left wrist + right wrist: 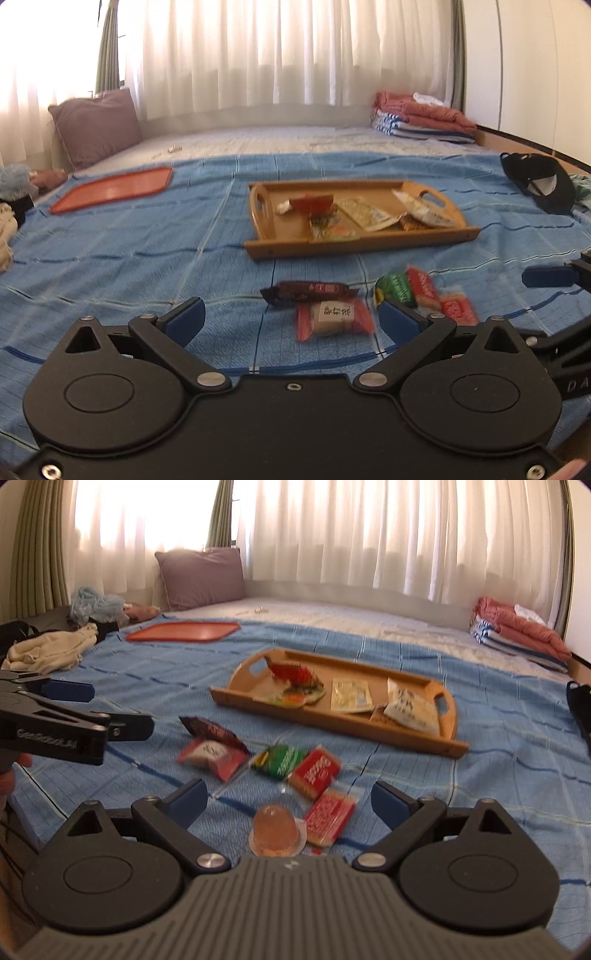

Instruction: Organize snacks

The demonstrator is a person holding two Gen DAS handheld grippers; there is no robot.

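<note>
A wooden tray (pixel 258 206) (pixel 406 734) on the blue bedspread holds several snack packets. Loose snacks lie in front of it: a dark brown bar (pixel 310 290) (pixel 214 733), a red-and-white sweet (pixel 334 317) (pixel 212 755), a green packet (pixel 397 286) (pixel 282 760), two red biscuit packets (pixel 314 771) (pixel 328 816) and a jelly cup (pixel 275 830). My left gripper (pixel 291 315) is open, just above the red-and-white sweet. It also shows in the right wrist view (pixel 110 709). My right gripper (pixel 290 799) is open, with the jelly cup between its fingers near the base.
An orange tray (pixel 114 188) (pixel 184 631) lies at the far left. A purple pillow (pixel 201 576), loose clothes (pixel 48 648), folded blankets (pixel 421 114) and a black cap (pixel 539 181) ring the bedspread. Curtains hang behind.
</note>
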